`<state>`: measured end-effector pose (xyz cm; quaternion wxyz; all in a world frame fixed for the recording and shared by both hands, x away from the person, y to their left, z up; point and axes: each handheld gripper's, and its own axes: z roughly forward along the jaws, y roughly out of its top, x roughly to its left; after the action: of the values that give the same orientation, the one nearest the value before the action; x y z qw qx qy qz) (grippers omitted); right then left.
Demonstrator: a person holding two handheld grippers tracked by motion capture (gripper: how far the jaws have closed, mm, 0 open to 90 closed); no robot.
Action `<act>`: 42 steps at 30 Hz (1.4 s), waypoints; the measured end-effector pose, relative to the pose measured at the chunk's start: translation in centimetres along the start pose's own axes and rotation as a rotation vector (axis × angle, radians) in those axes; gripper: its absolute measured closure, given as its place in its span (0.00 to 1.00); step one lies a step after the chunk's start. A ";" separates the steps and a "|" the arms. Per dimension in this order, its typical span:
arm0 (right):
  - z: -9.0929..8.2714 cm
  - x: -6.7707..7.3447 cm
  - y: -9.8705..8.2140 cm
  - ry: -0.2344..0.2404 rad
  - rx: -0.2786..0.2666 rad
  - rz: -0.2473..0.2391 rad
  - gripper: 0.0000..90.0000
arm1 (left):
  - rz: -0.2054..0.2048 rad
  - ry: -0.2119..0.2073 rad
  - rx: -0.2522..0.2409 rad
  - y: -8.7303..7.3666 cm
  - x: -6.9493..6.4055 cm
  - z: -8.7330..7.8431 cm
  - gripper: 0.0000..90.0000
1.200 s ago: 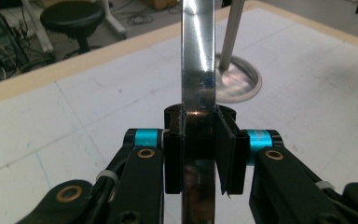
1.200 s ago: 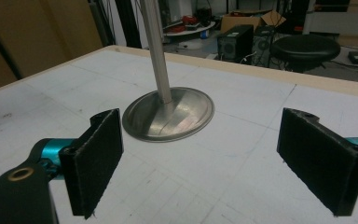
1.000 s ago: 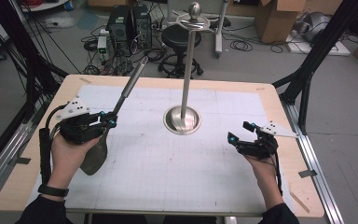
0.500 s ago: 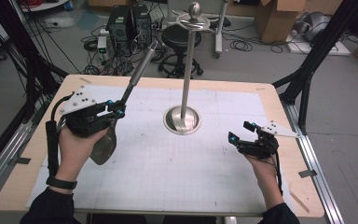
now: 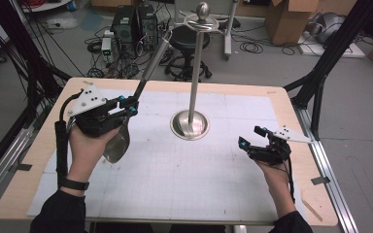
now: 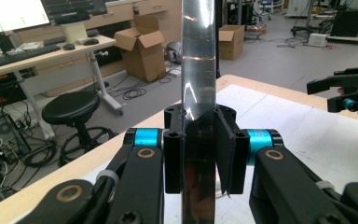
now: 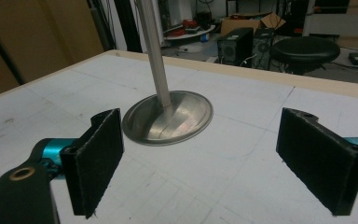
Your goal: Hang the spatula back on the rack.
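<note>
Left claw (image 5: 126,108) clamped on ladle (image 5: 135,99) handle, bowl hanging below and handle tilted toward stand (image 5: 194,80) top (likely for hooking there), right claw (image 5: 248,141) gaping empty over table (image 5: 175,184) near stand base, waiting.

Shiny silver ladle (image 5: 126,124), black tools with blue joints, white gridded mat (image 5: 184,170)

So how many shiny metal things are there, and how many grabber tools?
Shiny metal utensil, a spoon or ladle by the look of it: 1
Shiny metal stand with a round base: 1
Grabber tools: 2, the left gripper clamped on the utensil's handle and the right gripper with fingers apart
Total: 4
</note>
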<state>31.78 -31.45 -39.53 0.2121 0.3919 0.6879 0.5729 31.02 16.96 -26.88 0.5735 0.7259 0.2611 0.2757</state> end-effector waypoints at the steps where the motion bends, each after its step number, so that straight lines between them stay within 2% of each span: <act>1: 0.0 0.0 0.0 -0.001 0.000 -0.001 0.16 | 0.003 0.002 0.000 0.1 -0.1 0.1 0.83; 13: -0.1 -0.1 0.0 0.001 -0.001 0.002 0.16 | 0.028 -0.010 -0.012 0.6 -0.9 0.8 0.83; 23: -0.1 -0.1 0.0 0.001 -0.003 0.002 0.16 | 0.052 -0.019 -0.016 0.9 -2.0 2.3 0.83; 34: -0.1 -0.1 0.1 0.004 -0.005 0.005 0.16 | 0.082 0.022 -0.014 0.7 -3.1 4.5 0.83; 36: -0.1 -0.1 0.1 0.003 -0.006 0.006 0.16 | 0.086 0.030 -0.015 0.7 -3.1 4.8 0.83; 37: -0.2 -0.2 0.1 0.003 -0.010 0.004 0.16 | 0.089 0.049 -0.017 0.7 -3.1 5.0 0.83; 42: -0.1 -0.1 0.1 0.006 -0.006 0.008 0.16 | 0.081 0.059 -0.021 0.5 -2.9 5.3 0.83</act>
<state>31.80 -31.64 -39.44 0.2090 0.3922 0.6854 0.5769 32.72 11.16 -27.70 0.5615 0.7213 0.2455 0.3229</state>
